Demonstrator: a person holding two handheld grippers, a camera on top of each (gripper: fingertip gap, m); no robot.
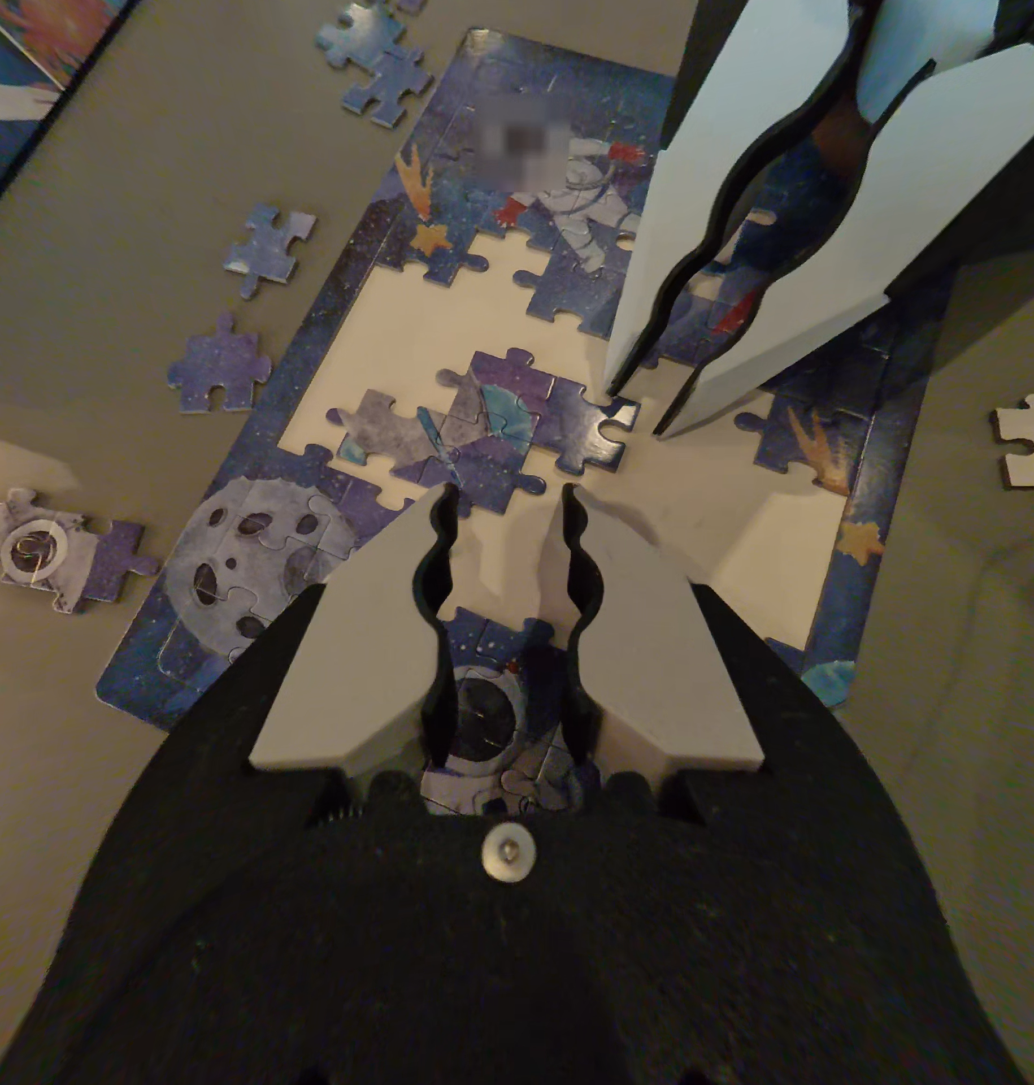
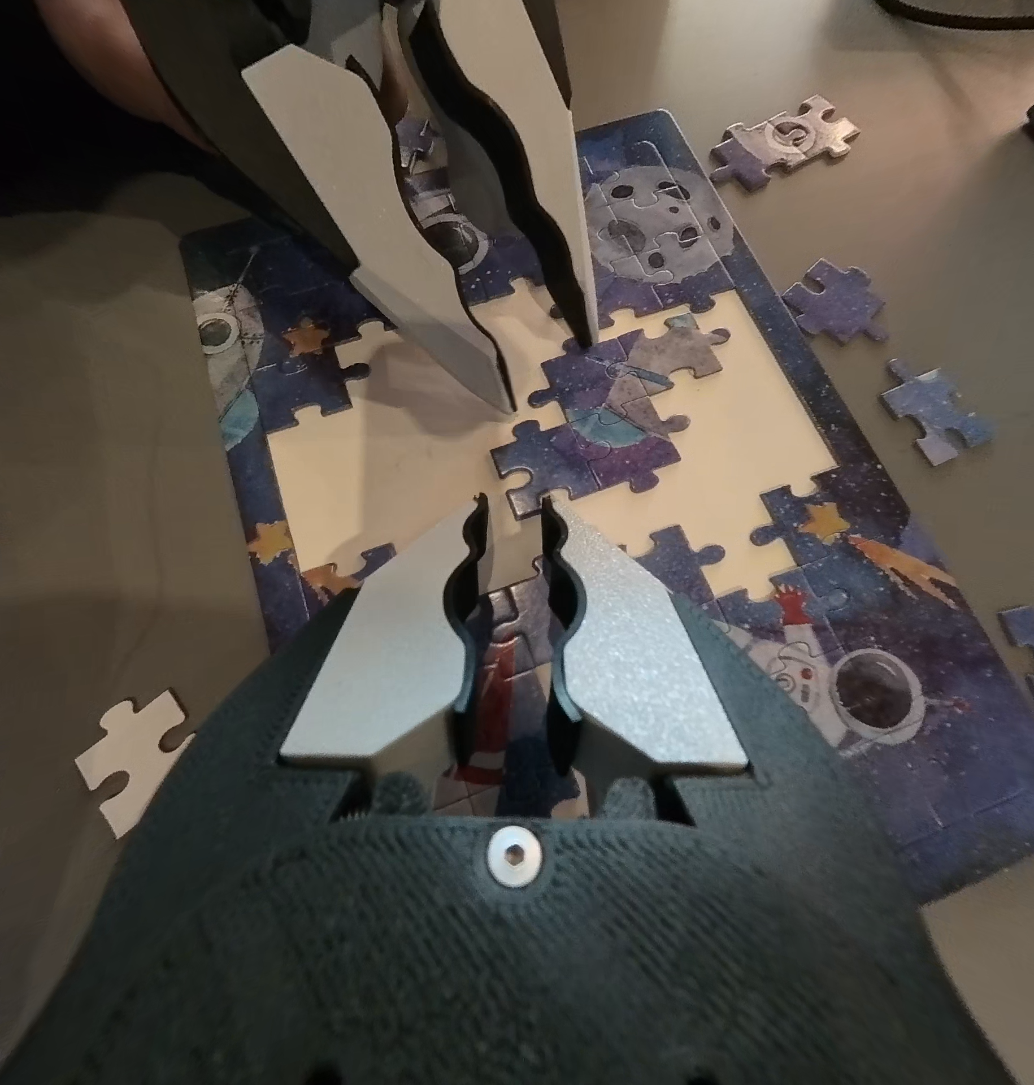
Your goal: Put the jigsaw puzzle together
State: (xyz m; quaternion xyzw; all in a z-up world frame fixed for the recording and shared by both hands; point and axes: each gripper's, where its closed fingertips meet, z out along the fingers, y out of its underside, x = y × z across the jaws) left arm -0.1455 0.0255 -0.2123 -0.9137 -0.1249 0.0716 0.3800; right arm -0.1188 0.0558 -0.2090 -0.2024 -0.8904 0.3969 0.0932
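Note:
The blue space-themed puzzle tray (image 1: 321, 317) lies on a grey table, and it also shows in the right wrist view (image 2: 808, 364). Its edges are filled and its cream middle is bare. A loose cluster of joined pieces (image 1: 473, 423) (image 2: 608, 423) sits in that middle. My left gripper (image 1: 507, 493) (image 2: 545, 373) is open and empty, with one fingertip at the cluster's near edge. My right gripper (image 2: 513, 505) (image 1: 635, 411) is open and empty, facing the left one, with its tips at the cluster's dark blue end piece (image 1: 591, 428). I cannot tell whether either gripper touches the cluster.
Loose blue pieces (image 1: 379, 64) (image 1: 268, 246) (image 1: 218, 376) and a joined grey pair (image 1: 51, 546) lie on the table beside the tray. A face-down white piece (image 1: 1031, 446) (image 2: 133, 757) lies on the other side. A picture box (image 1: 10, 70) sits at the far corner. The grippers' ends are close to 5 cm from one another. My right tips are roughly 12 cm from the face-down white piece (image 1: 1031, 446). Look for it in the right wrist view (image 2: 156, 748) too.

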